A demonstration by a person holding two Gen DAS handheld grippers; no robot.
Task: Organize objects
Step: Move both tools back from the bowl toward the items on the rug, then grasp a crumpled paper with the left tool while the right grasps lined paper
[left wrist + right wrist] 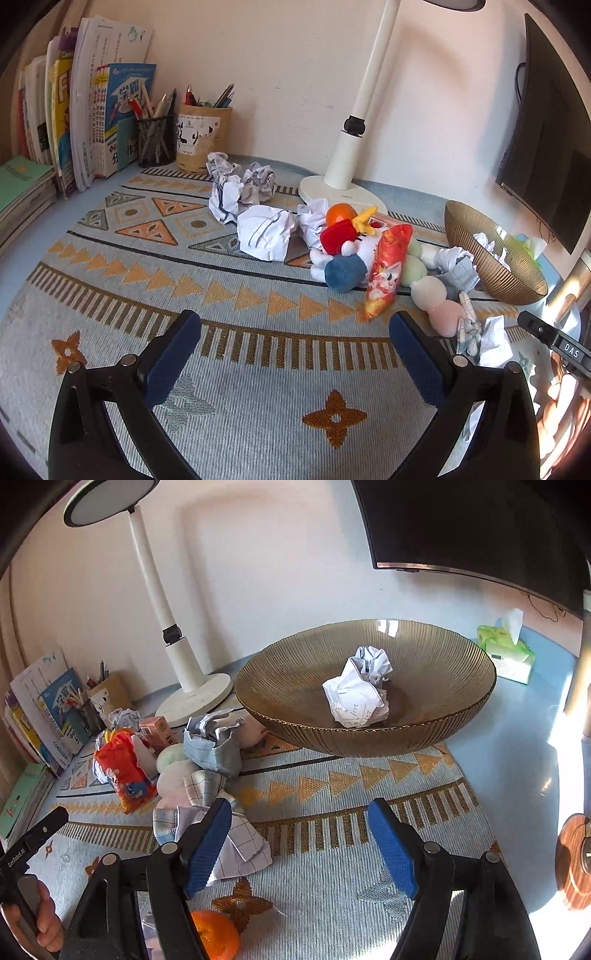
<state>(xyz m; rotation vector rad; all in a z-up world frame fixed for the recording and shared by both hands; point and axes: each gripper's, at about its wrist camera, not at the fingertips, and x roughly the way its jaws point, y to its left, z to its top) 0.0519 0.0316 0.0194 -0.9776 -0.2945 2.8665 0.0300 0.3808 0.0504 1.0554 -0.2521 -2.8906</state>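
Observation:
A ribbed amber glass bowl [369, 742] stands on the patterned mat and holds crumpled paper [354, 698]. My right gripper [299, 806] hovers open in front of it, nothing pinched; a checked crumpled paper [243, 849] lies against its left finger and an orange [216, 936] sits below. My left gripper [295, 319] is wide open over bare mat, nothing between its fingers. Beyond it lie white paper balls [264, 232], a red-and-blue plush toy [343, 254], a second orange [341, 214], a red snack bag [388, 266] and pastel round plush pieces [432, 291]. The bowl [491, 273] is to their right.
A white lamp base [343, 184] stands at the back. Two pen holders [157, 140] and upright books [85, 110] fill the back left corner. A dark monitor [546, 129] hangs on the right. A green tissue box [509, 657] sits behind the bowl.

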